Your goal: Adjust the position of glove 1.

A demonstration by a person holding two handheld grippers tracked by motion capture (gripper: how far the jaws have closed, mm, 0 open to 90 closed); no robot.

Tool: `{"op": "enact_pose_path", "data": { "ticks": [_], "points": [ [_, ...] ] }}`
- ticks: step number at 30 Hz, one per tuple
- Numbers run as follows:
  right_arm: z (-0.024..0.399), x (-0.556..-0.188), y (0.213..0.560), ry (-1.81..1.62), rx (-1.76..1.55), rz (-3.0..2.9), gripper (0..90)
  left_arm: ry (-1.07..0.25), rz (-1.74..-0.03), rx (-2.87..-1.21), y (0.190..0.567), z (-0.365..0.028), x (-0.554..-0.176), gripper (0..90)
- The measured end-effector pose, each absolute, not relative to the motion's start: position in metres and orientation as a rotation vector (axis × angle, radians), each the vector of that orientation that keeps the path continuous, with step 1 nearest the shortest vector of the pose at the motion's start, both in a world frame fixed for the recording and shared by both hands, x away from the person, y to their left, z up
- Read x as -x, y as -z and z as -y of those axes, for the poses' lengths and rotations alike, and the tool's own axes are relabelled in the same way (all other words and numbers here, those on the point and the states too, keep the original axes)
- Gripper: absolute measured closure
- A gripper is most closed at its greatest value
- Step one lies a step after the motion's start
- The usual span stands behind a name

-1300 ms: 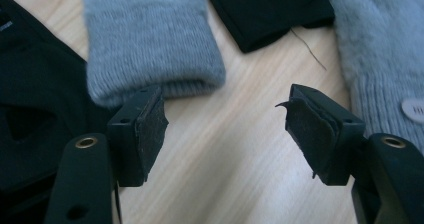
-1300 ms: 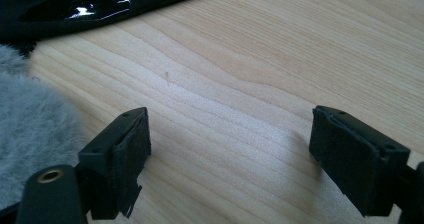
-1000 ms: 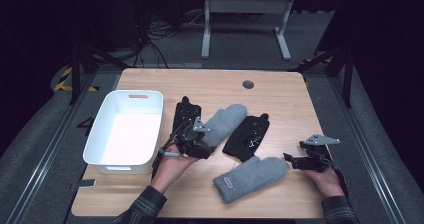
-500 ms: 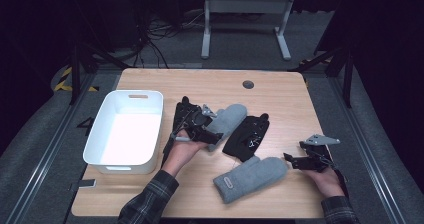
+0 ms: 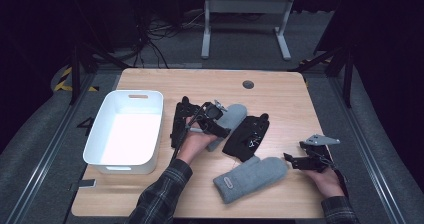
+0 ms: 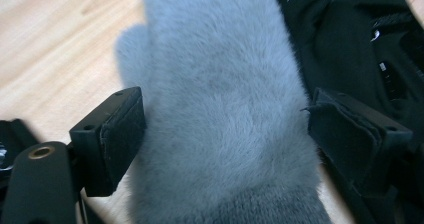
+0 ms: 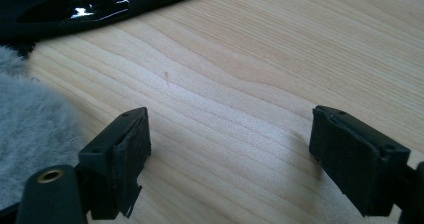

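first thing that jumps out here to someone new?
The left gripper, jaws just opened wide, straddles a fluffy grey mitten at mid-table without pinching it yet. A bright white bin stands at the table's left. A second grey mitten lies near the front edge, with the right gripper open over bare wood beside it.

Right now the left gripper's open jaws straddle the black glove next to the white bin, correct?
Not quite. The left gripper straddles the far grey mitten, not the black glove beside it. The left gripper view shows grey fur between the open jaws.
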State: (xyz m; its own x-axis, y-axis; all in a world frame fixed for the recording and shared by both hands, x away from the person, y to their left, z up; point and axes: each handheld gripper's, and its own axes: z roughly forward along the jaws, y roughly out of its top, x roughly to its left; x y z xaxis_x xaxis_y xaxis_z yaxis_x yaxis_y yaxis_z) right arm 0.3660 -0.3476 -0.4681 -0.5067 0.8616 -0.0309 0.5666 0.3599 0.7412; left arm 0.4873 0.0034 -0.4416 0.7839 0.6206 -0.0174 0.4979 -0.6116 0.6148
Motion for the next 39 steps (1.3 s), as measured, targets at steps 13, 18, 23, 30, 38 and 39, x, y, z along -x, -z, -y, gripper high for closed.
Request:
{"op": "enact_pose_path", "data": {
  "ticks": [13,18,23,30,38,39],
  "points": [
    [0.348,-0.366,0.468,-0.958,-1.244,-2.210,17.1,-0.259,-0.822,-2.398,0.444,-0.005,-0.487,47.1],
    [0.348,-0.366,0.468,-0.958,-1.243,-2.210,17.1,-0.213,-0.821,-2.350,0.441,-0.011,-0.488,65.8],
    [0.348,-0.366,0.468,-0.958,-1.244,-2.210,17.1,-0.144,-0.805,-2.289,0.436,-0.021,-0.489,75.7],
    [0.348,-0.366,0.468,-0.958,-1.244,-2.210,17.1,-0.114,-0.788,-2.265,0.427,-0.030,-0.486,79.1],
    [0.348,-0.366,0.468,-0.957,-1.245,-2.209,17.1,-0.075,-0.753,-2.242,0.409,-0.035,-0.473,79.7],
    [0.348,-0.366,0.468,-0.957,-1.246,-2.209,17.1,-0.056,-0.746,-2.236,0.407,-0.035,-0.471,79.8]
  ]
}}
